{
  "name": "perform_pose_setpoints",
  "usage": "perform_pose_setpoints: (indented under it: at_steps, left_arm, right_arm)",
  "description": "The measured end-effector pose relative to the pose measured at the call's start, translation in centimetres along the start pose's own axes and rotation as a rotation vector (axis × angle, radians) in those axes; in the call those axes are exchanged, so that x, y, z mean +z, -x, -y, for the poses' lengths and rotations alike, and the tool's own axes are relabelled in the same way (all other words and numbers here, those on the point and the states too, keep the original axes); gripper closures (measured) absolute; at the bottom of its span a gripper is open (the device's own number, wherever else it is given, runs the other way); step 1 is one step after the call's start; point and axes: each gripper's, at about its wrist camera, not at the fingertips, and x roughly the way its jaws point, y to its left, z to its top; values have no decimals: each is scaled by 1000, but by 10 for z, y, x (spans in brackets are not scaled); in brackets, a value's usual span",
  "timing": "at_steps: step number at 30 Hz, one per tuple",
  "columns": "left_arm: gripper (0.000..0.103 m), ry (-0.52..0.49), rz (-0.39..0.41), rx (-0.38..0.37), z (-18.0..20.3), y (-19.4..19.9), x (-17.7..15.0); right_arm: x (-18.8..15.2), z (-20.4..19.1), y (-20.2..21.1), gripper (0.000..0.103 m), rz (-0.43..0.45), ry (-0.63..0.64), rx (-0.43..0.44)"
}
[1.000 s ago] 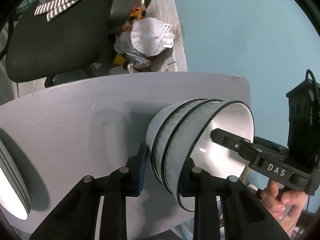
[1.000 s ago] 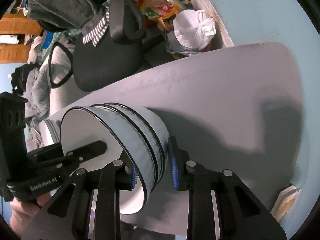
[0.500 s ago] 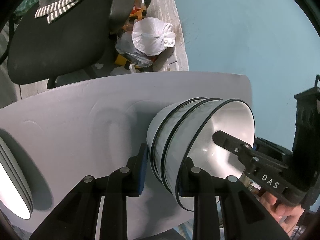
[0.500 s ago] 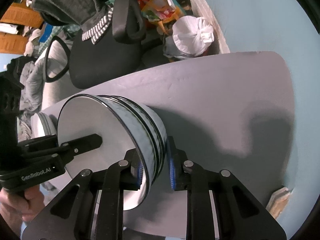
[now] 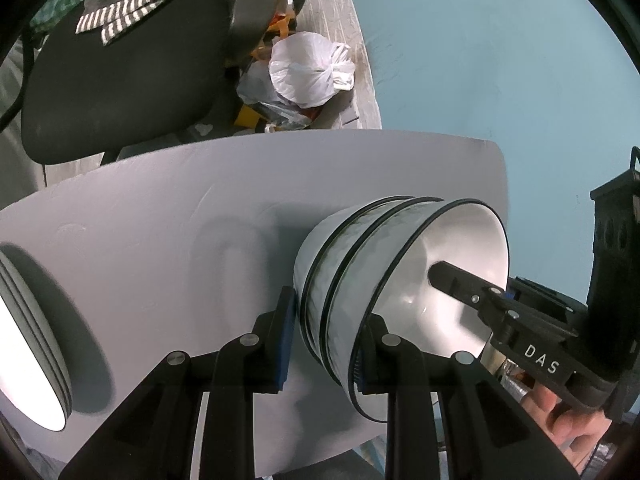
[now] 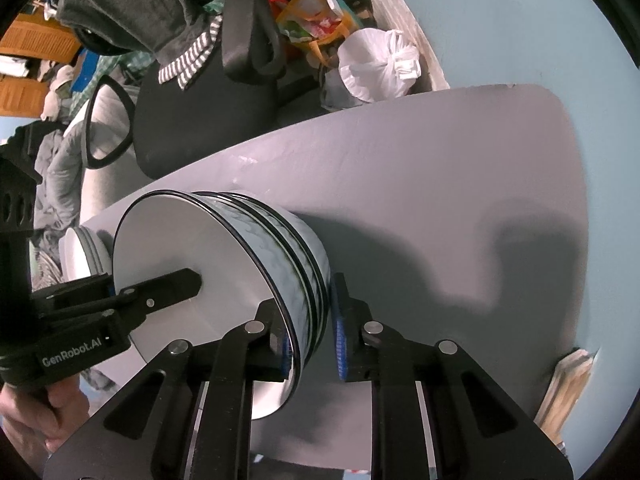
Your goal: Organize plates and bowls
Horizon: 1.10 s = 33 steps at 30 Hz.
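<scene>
With the nested bowls (image 5: 404, 280) pinched at opposite rims by left gripper (image 5: 320, 344) and just-tightened right gripper (image 6: 310, 340), a slip could drop them onto the bench (image 5: 160, 240).

We see three nested white bowls (image 5: 360, 272) with black rims and grey-patterned sides on the grey table (image 5: 160, 240); stacked white plates (image 5: 28, 360) lie well apart.

Cluttered home room, office chair (image 5: 120, 80), clothes (image 6: 132, 8)
</scene>
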Motion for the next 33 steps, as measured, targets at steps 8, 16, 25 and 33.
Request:
perform_pose_setpoints:
  at_steps: [8,16,25,33]
  left_arm:
    - [80,13,9,-1,-11,7,-13]
    - [80,29,36,8,-31,21,-28]
    - [80,65,78,-7,-69,52,-55]
    - [80,94,131,-8,-102,88,-75]
  right_arm:
    - [-6,-15,-3,86,-3,20,-2]
    - [-18,-37,-9,86,-8,43,-1]
    - [-32,-76,-14,86,-6,89,-6]
    - [-38,-124,-15,86,7,139,-10]
